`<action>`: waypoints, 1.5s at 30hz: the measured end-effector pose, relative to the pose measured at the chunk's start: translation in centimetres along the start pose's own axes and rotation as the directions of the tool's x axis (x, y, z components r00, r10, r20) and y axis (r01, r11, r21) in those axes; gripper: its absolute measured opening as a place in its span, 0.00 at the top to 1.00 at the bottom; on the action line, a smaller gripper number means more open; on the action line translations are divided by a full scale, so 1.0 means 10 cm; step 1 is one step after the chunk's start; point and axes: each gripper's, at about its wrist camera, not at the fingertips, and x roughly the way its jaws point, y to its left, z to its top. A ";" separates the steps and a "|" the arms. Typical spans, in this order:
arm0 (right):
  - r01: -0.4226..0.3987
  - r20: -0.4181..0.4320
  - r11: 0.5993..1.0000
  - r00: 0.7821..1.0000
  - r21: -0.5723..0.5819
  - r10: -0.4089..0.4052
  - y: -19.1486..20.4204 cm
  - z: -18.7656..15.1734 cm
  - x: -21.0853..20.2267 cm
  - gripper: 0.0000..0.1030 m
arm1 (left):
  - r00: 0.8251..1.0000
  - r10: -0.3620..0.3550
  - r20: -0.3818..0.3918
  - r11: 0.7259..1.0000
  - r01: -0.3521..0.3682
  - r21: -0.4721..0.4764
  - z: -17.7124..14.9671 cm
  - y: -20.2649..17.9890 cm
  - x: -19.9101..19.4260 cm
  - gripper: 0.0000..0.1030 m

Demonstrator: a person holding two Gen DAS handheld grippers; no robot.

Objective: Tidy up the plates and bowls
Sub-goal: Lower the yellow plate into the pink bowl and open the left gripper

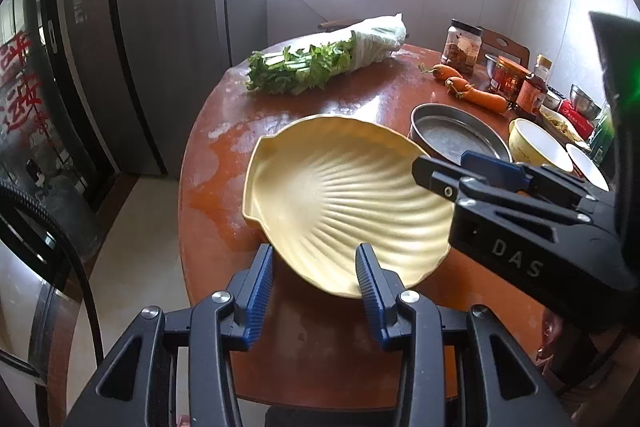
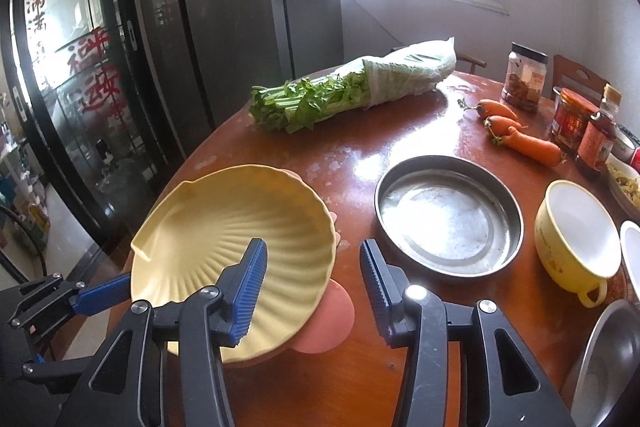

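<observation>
Yellow shell plate (image 2: 224, 227) overhangs table (image 2: 360, 147) edge, L side.

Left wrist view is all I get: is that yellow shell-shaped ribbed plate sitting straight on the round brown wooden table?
Observer: Seemingly not. The right wrist view shows something pink and rounded sticking out beneath the yellow shell-shaped plate.
Operator: Is the yellow bowl with the white inside just a plain bowl?
Observer: No, it has a loop handle on its near side.
Operator: Anything closer than that?
Observer: A shiny steel bowl, at the picture's lower right edge.
</observation>
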 end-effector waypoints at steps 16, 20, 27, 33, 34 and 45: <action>0.046 0.003 0.997 0.999 0.062 -0.047 -0.29 -0.07 -0.13 0.50 | 0.994 -0.004 0.108 1.000 0.003 0.006 0.18 -0.08 -0.29 0.41; 0.073 -0.001 0.994 0.997 0.080 -0.073 -0.42 -0.08 -0.18 0.45 | 0.997 -0.004 0.075 1.000 0.002 0.021 0.24 -0.20 -0.12 0.41; 0.101 -0.005 0.991 0.995 0.093 -0.101 -0.58 -0.10 -0.24 0.43 | 1.000 -0.006 0.028 0.999 0.004 0.047 0.25 -0.34 0.10 0.41; 0.121 -0.013 0.988 0.993 0.101 -0.120 -0.71 -0.04 -0.17 0.43 | 1.000 -0.004 0.011 0.998 0.003 0.055 0.31 -0.41 0.21 0.40; 0.123 -0.017 0.987 0.992 0.100 -0.122 -0.72 -0.03 -0.13 0.43 | 1.000 -0.008 0.019 0.999 0.007 0.053 0.32 -0.41 0.20 0.41; 0.112 -0.103 0.993 0.989 0.027 -0.109 -0.71 0.03 0.31 0.43 | 0.999 -0.042 0.021 0.997 0.041 0.062 0.33 -0.43 0.20 0.40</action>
